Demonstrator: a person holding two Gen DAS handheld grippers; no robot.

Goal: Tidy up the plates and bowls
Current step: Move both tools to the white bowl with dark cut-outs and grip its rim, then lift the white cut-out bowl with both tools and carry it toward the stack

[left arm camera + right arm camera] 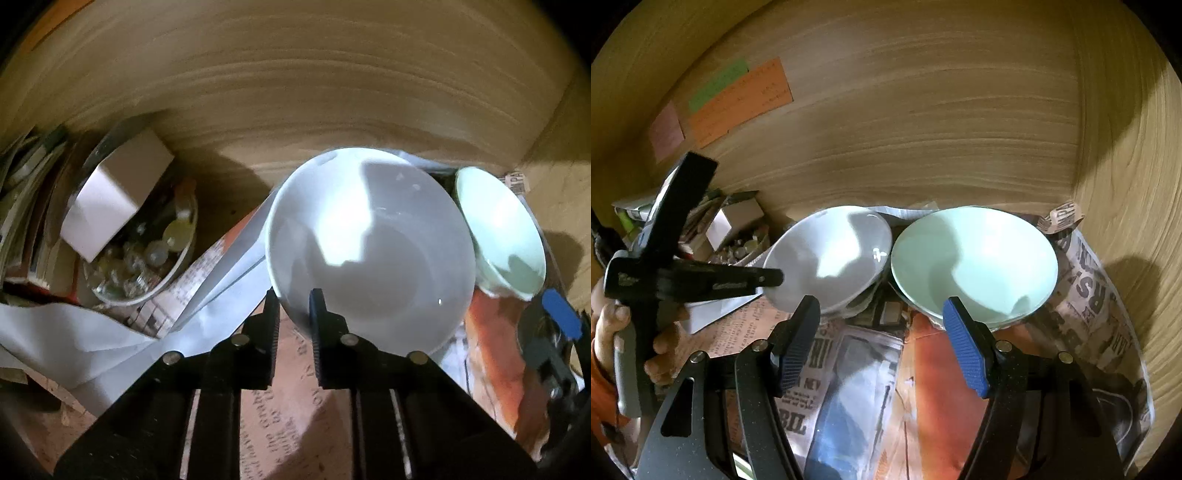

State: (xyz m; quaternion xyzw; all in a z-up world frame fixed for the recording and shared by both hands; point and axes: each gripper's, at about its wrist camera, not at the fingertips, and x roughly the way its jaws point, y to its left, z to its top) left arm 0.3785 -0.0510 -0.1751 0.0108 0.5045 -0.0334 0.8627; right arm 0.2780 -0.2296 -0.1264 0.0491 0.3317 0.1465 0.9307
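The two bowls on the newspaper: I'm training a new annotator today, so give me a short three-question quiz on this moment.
1. True or false: the left gripper is closed on the rim of the grey bowl.
2. The right gripper is: A) clamped on the pale green bowl, B) open with nothing between its fingers, C) holding a plate.
3. Fill in: the bowls sit on sheets of ____.

Key: 1 true; 2 B; 3 newspaper.
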